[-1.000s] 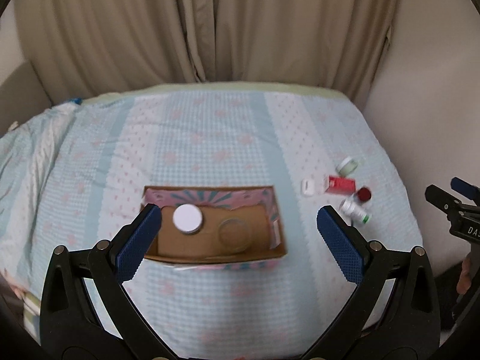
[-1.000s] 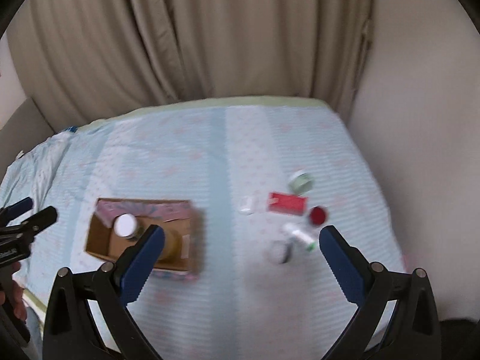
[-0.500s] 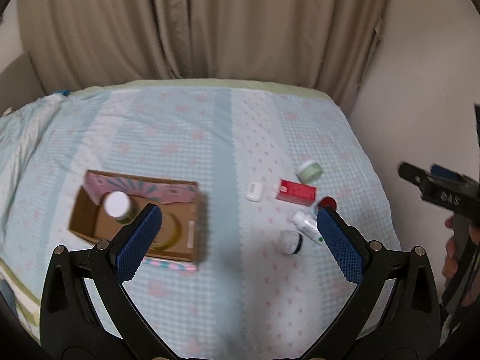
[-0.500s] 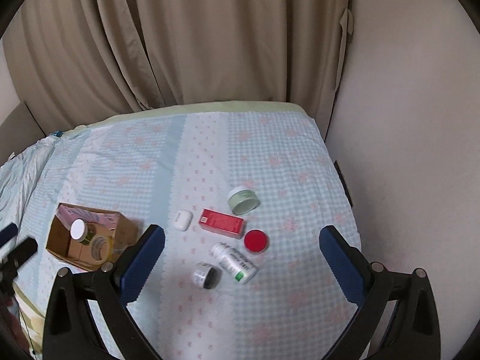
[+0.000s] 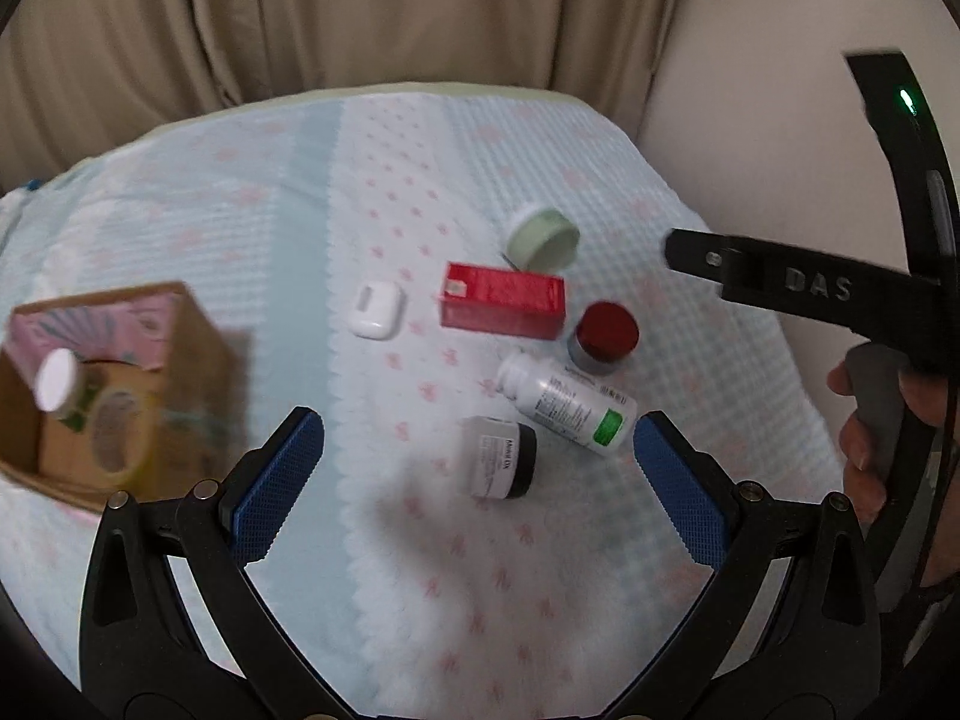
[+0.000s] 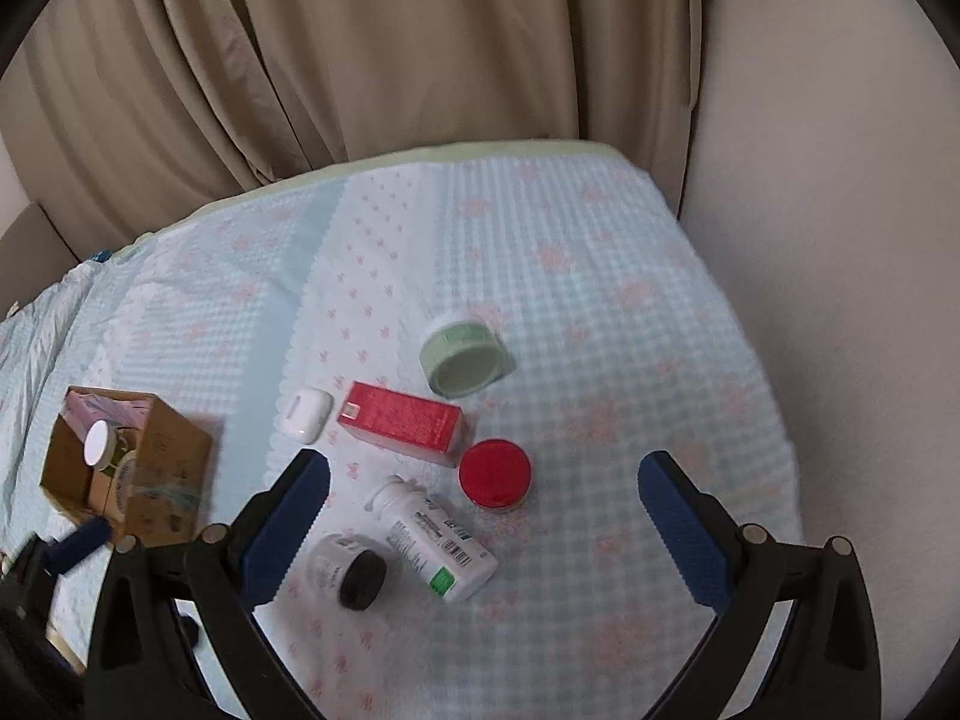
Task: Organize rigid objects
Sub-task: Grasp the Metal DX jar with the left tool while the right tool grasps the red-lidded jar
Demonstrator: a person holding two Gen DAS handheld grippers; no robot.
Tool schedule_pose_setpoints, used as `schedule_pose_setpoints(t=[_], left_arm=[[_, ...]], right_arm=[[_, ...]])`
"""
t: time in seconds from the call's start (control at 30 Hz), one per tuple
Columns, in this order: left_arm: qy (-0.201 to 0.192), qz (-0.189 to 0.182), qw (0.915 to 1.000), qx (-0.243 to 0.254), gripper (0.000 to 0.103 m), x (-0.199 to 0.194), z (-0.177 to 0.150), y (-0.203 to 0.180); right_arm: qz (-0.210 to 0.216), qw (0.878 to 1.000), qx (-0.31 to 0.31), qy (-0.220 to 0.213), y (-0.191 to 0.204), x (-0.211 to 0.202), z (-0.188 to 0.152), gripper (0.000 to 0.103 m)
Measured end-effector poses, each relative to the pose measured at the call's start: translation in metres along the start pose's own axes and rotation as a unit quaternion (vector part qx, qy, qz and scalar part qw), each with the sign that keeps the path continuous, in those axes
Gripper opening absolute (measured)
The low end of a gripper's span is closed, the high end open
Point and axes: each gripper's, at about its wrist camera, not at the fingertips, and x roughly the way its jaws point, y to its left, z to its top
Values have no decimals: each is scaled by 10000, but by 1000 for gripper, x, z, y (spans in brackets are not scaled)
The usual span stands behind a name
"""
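Loose items lie on the bed: a green jar [image 5: 543, 238] [image 6: 465, 354], a red box [image 5: 503, 299] [image 6: 401, 420], a white earbud case [image 5: 377, 308] [image 6: 307, 413], a red-lidded jar [image 5: 605, 336] [image 6: 495, 474], a white bottle [image 5: 567, 401] [image 6: 433, 537] on its side and a black-lidded jar [image 5: 501, 465] [image 6: 348, 570] on its side. A cardboard box [image 5: 108, 384] [image 6: 129, 468] at the left holds a white-capped bottle [image 5: 57, 381] and a tape roll [image 5: 117, 438]. My left gripper [image 5: 480, 483] is open above the black-lidded jar. My right gripper [image 6: 483, 531] is open above the bottle.
The bed has a light blue checked quilt [image 6: 600, 360]. Beige curtains [image 6: 360, 60] hang behind it and a pale wall [image 6: 840, 240] runs along its right side. The right gripper's body [image 5: 840, 294] and the hand holding it show at the right of the left wrist view.
Both grippers have swung right and closer to the loose items. The cardboard box has shifted to the left edge of both views. Both grippers stay open.
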Motion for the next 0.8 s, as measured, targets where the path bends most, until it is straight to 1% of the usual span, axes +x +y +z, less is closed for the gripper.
schedule_pose_setpoints(t=[0.13,0.2,0.33,0.4,0.53,0.63,0.7,0.77,0.8], left_arm=[[70,-46,9997,218,103,55,-23,-13],[119,-55,9995,294,102,81,-34,-19],[167,6,9993,345,97,110,-47,-23],[214,58,9991,348,91,121,-52,-24],[278,223,9988,334,86,132,-56,-25],[304,273,9986,328,80,137,-54,-24],[320,308,9985,318,73,139,-52,-23],[350,325,9984,294,68,142,-51,-22],[354,355,9983,287,65,143,-51,-21]], right_arm=[[-29,9999,-104,59,-7,47,-20,102],[-17,9999,-145,78,-10,66,-27,100],[6,9998,-161,102,-16,102,-36,99],[26,9998,-162,87,-18,114,-38,99],[114,9997,-158,132,-18,134,-44,95],[119,9998,-172,65,-17,140,-46,94],[87,9998,-188,70,-16,144,-47,94],[101,9997,-172,109,-15,147,-47,80],[127,9997,-160,156,-15,150,-47,78]])
